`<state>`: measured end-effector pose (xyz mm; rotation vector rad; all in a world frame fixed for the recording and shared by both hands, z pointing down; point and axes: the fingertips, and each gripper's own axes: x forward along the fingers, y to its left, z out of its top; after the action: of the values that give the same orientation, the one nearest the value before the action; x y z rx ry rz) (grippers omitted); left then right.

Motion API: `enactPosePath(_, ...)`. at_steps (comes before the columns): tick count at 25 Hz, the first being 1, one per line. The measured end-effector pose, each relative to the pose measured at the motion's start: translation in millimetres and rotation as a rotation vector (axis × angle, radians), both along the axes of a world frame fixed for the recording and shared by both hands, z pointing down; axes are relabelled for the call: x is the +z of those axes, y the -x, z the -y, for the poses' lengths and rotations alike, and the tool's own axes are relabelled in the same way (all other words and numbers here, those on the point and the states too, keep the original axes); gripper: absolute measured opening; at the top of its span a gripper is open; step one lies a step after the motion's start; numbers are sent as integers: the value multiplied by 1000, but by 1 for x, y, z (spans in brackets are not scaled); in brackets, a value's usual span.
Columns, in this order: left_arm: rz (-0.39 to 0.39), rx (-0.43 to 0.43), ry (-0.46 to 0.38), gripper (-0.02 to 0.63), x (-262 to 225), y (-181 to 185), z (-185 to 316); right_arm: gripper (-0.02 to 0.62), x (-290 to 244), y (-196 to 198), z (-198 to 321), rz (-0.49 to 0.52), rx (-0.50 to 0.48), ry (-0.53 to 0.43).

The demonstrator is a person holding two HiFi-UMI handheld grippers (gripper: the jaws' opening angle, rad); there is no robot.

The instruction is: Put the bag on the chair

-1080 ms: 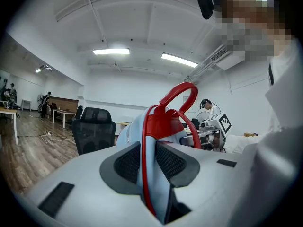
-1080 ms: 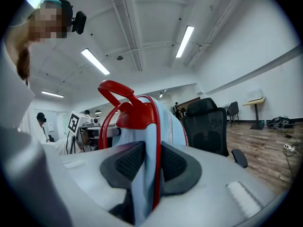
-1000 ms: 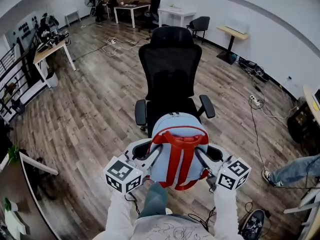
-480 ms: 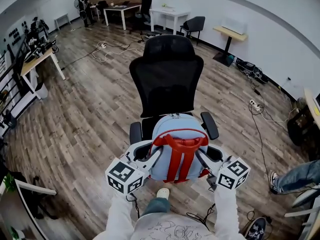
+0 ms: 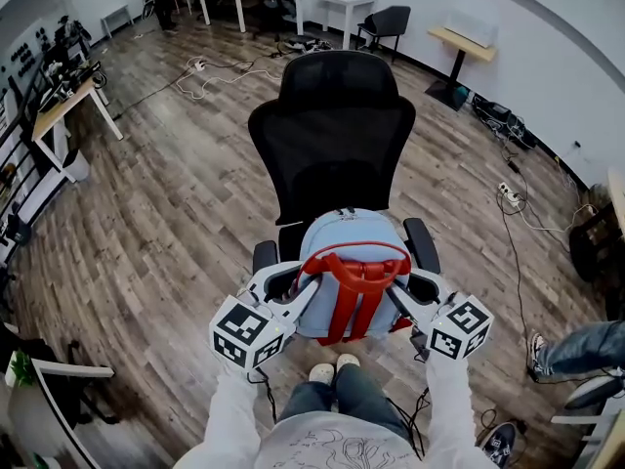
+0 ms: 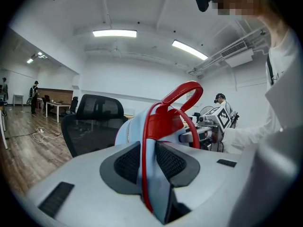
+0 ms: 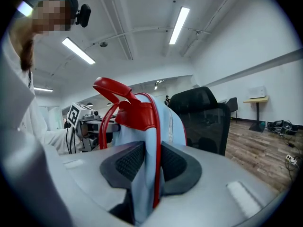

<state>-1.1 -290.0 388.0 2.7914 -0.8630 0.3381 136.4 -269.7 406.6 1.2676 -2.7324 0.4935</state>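
- The light-blue bag [image 5: 352,237] with red straps and a red handle stands upright, long axis vertical, straps toward the person.
- It is over the front edge of the black chair's [image 5: 332,135] seat.
- The left gripper [image 5: 305,296] and the right gripper [image 5: 398,299] each clamp one side of it, jaws part-closed on the fabric.

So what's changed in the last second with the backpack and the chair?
The person stepped forward, bringing the blue backpack close to the black office chair, between its armrests in the head view. The left gripper and right gripper stayed shut on its sides.
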Motion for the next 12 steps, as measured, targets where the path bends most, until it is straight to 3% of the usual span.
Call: enactPosePath(12,75,-75,130,101,74,-21,94,109,75,-21,102,-49,-103,130)
